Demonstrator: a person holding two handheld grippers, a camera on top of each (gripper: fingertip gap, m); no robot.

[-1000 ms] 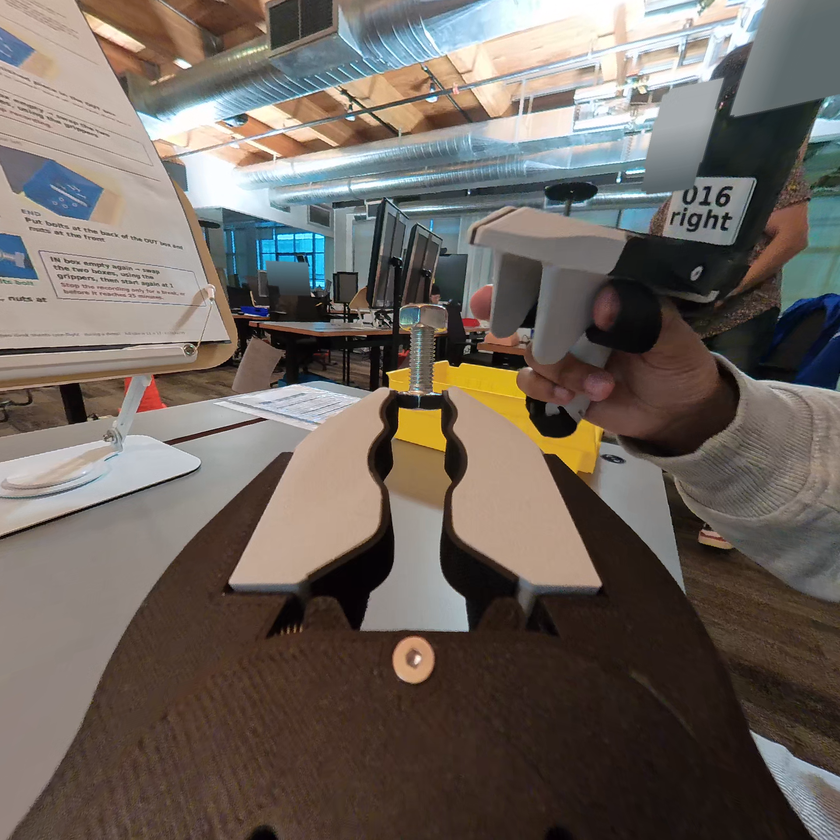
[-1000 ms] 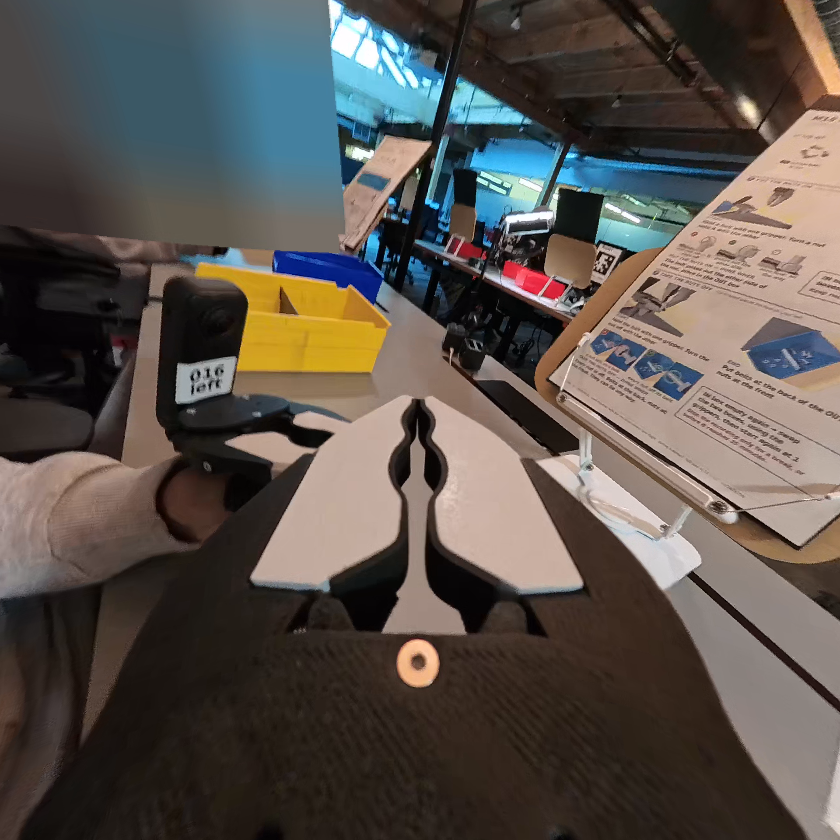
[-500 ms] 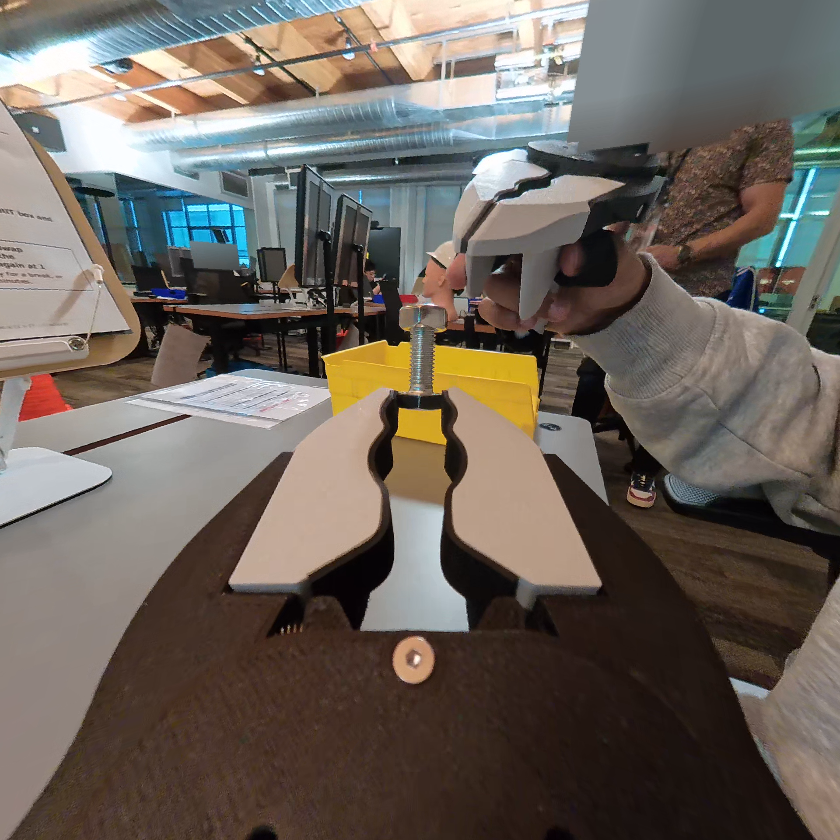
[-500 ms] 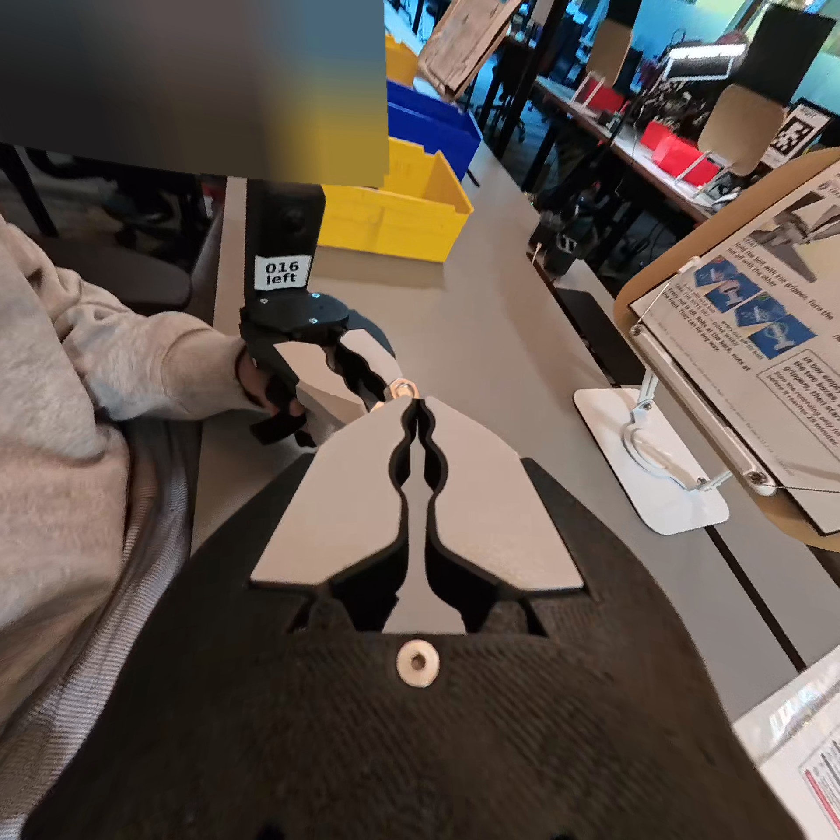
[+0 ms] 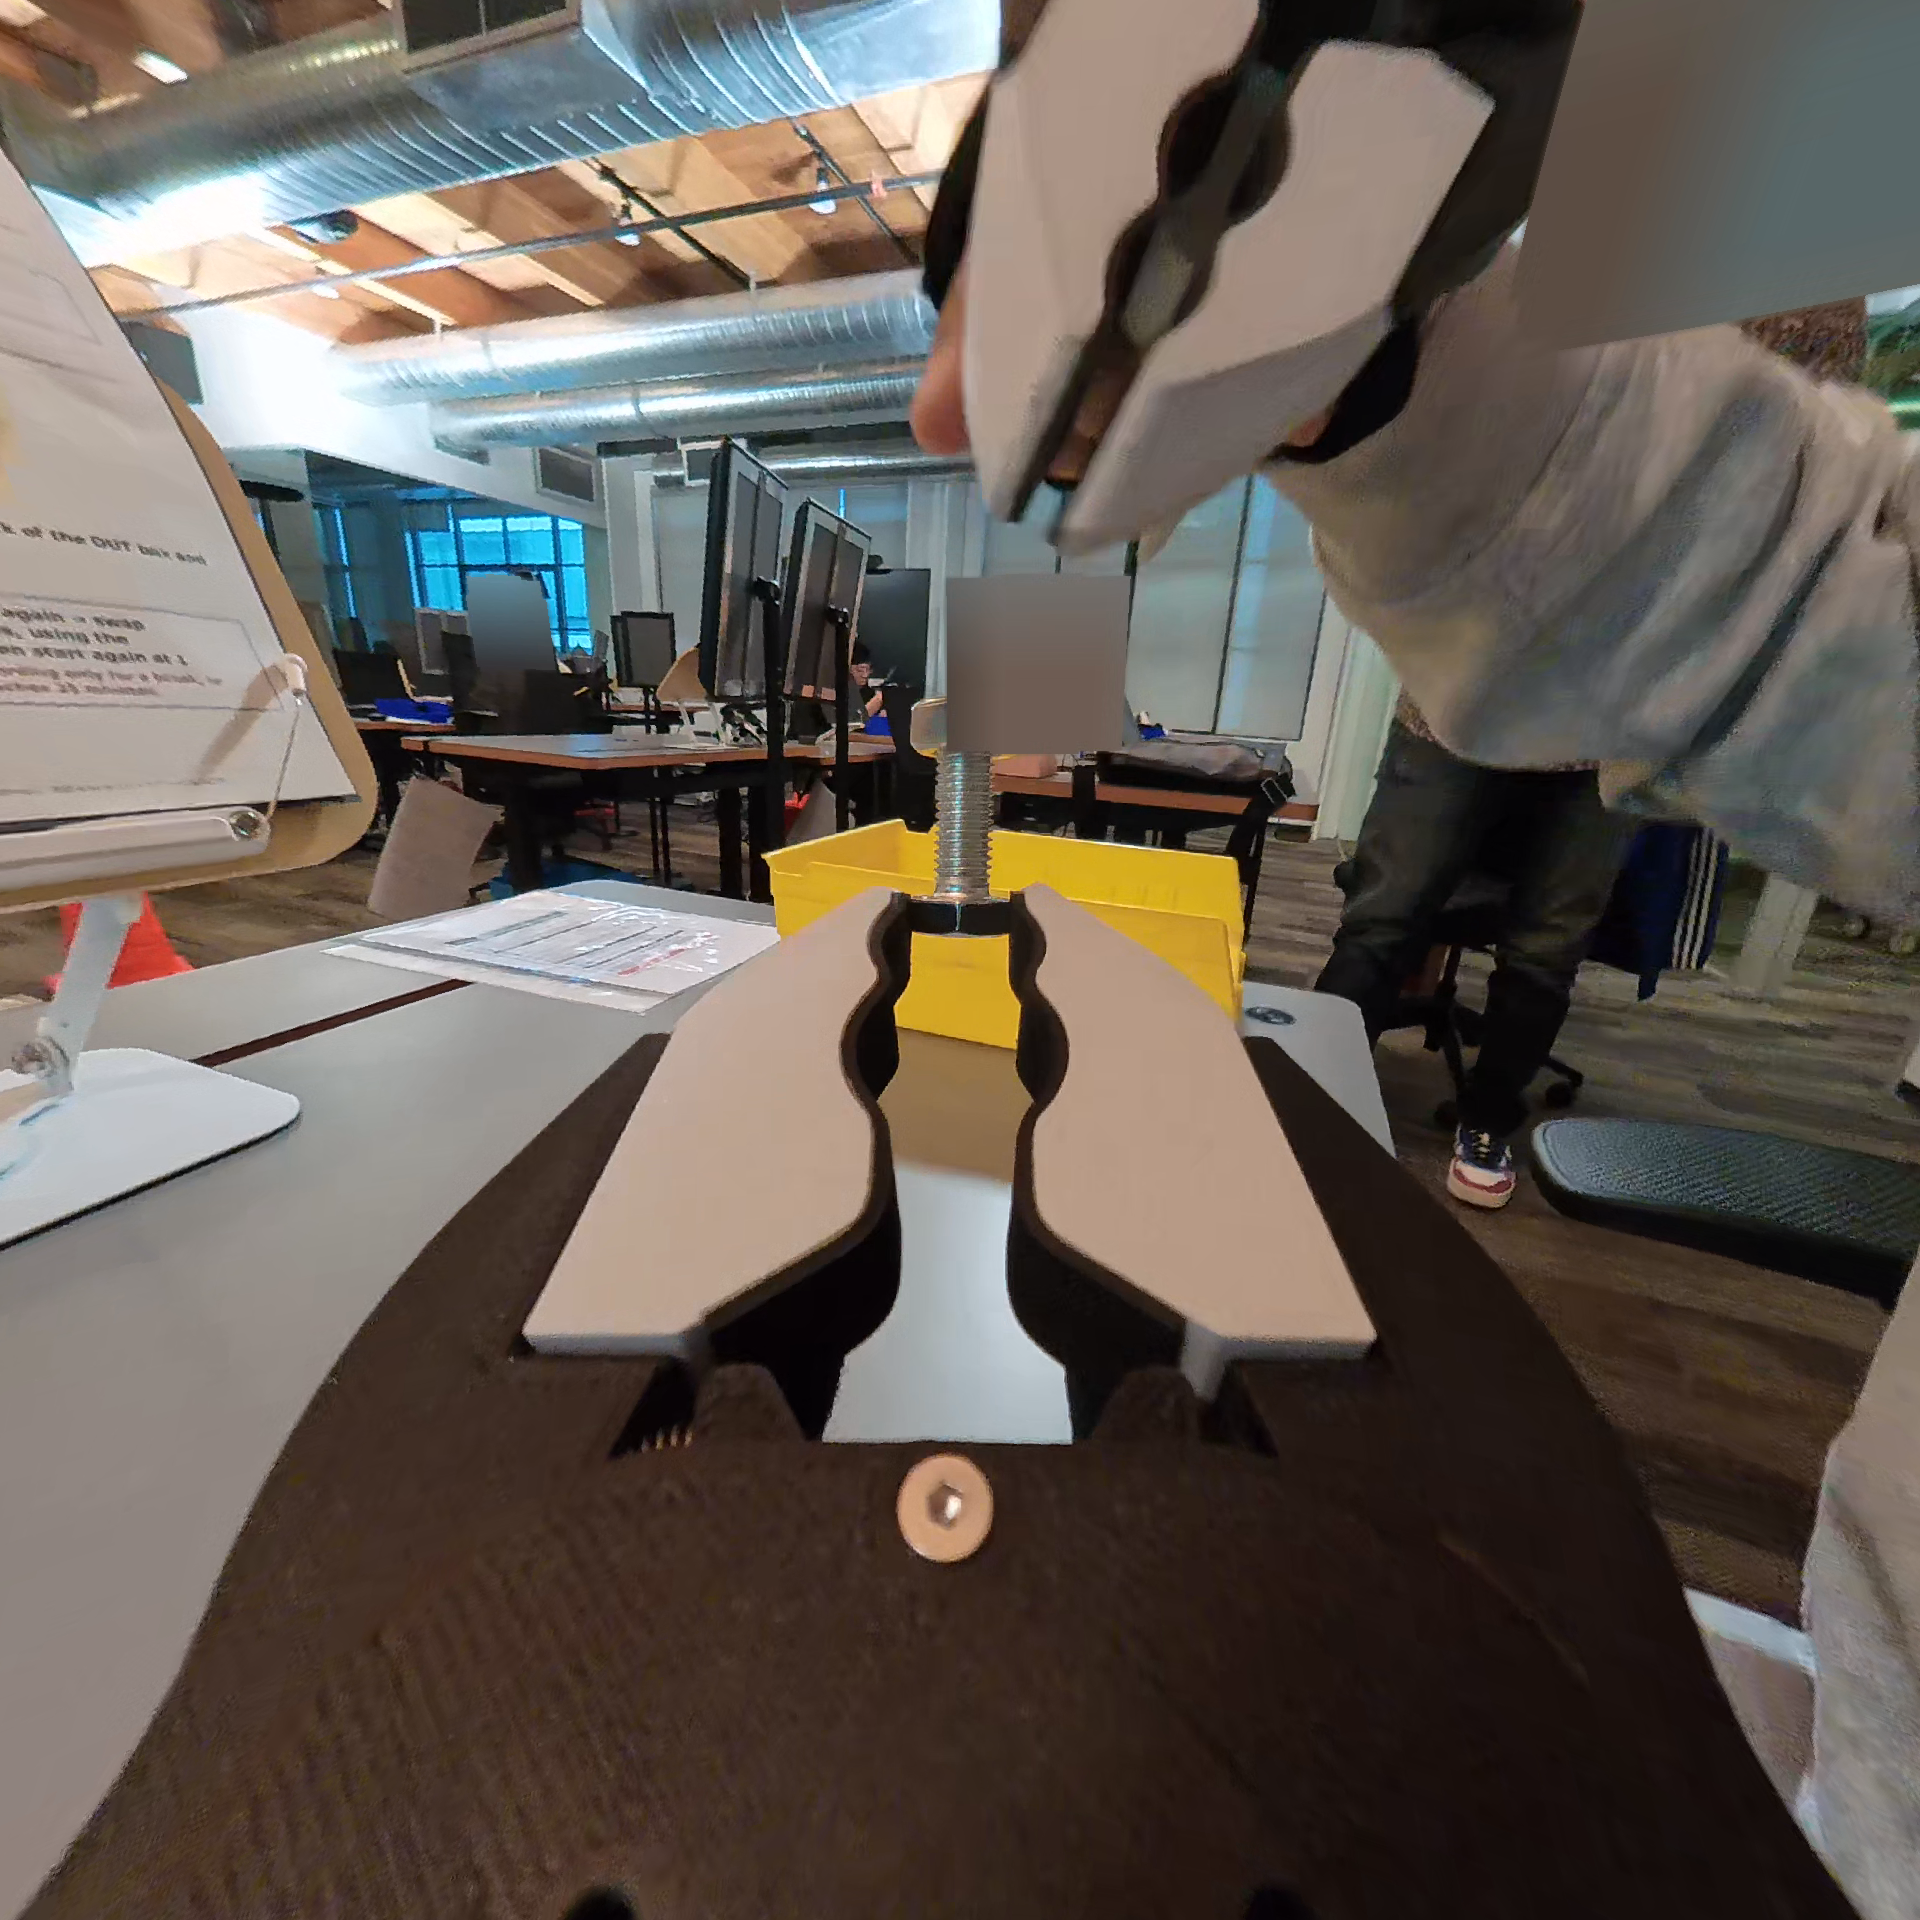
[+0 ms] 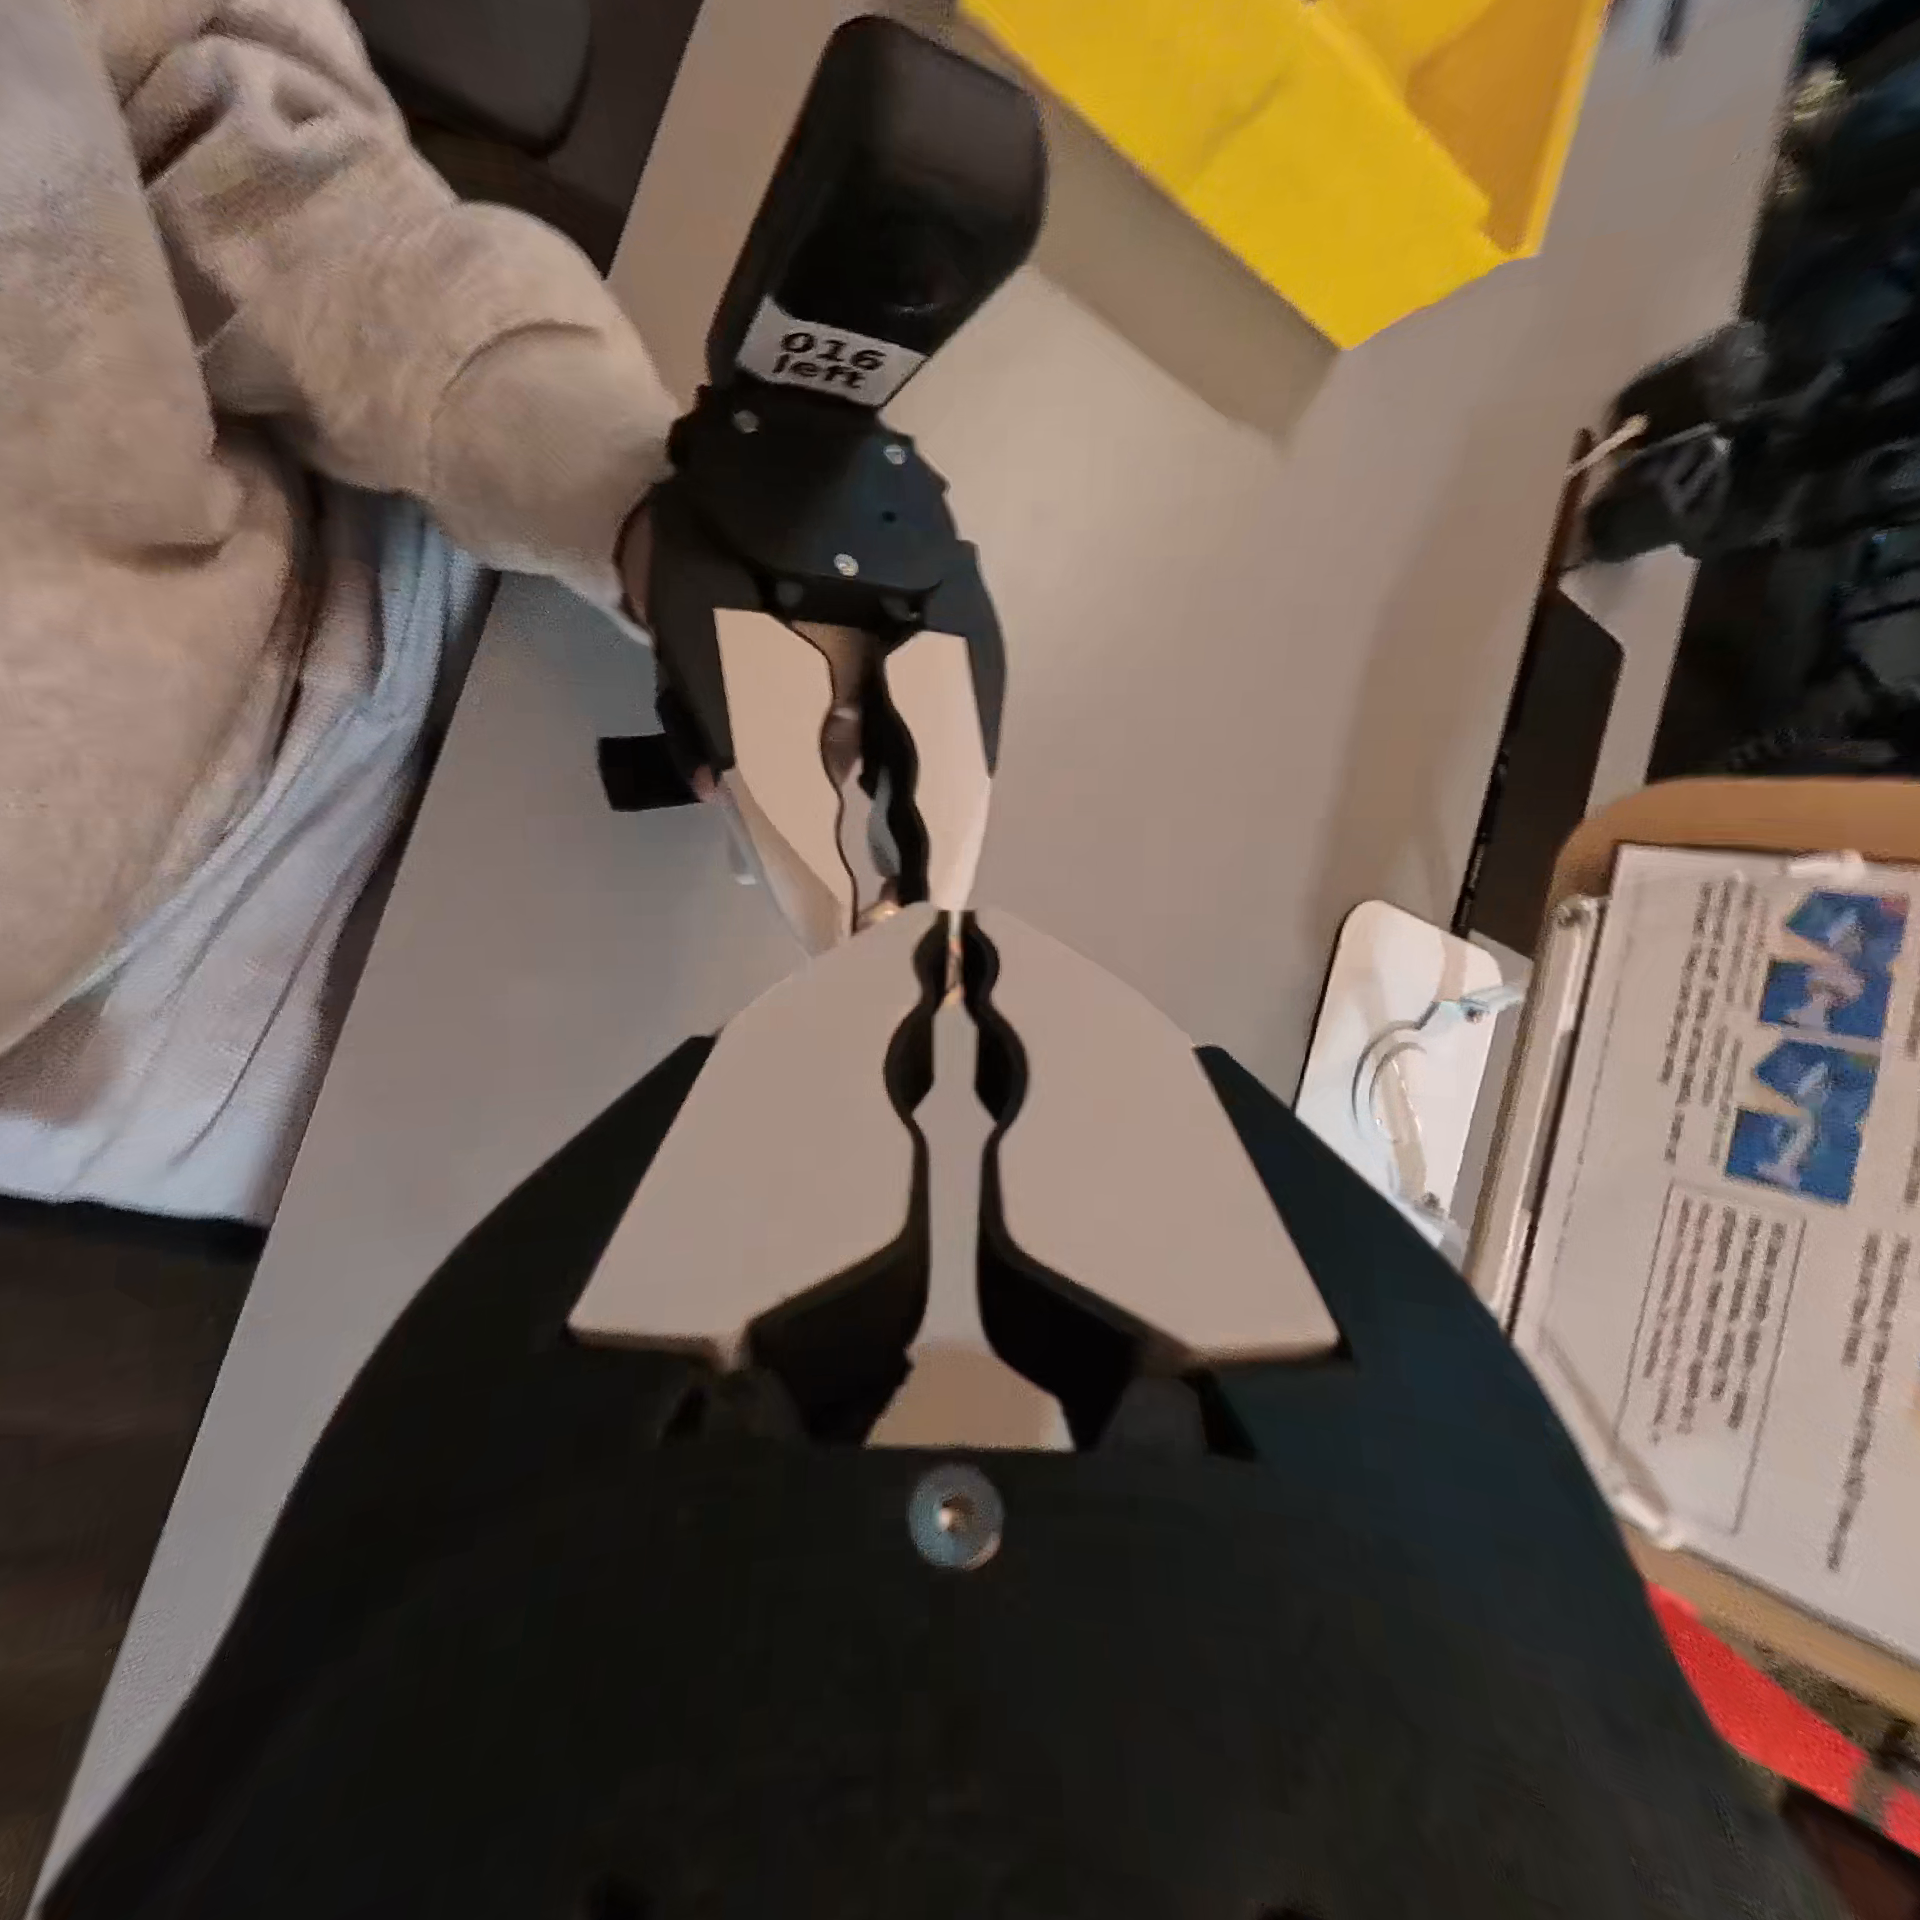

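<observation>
My left gripper (image 5: 961, 916) is shut on the lower end of a threaded steel bolt (image 5: 963, 821), at a dark nut. The bolt stands upright above the fingers, and a blurred patch covers most of its head. My right gripper (image 5: 1049, 525) hangs just above the bolt head and points down at it. In the right wrist view my right gripper (image 6: 951, 920) is shut with nothing seen between its tips. It sits right over the tips of my left gripper (image 6: 894, 904); the bolt is mostly hidden there.
A yellow bin (image 5: 1101, 914) stands on the grey table (image 5: 312, 1143) beyond the bolt, also in the right wrist view (image 6: 1351, 156). An instruction sheet on a white stand (image 5: 135, 727) is at the left. A laminated paper (image 5: 582, 935) lies behind. A person (image 5: 1455, 883) stands by an office chair (image 5: 1714, 1195). About 6 cm separates my left fingertips from my right.
My right gripper has swung from beside the bolt to above it and tipped to point down at its head. My left gripper still holds the bolt upright in the same place.
</observation>
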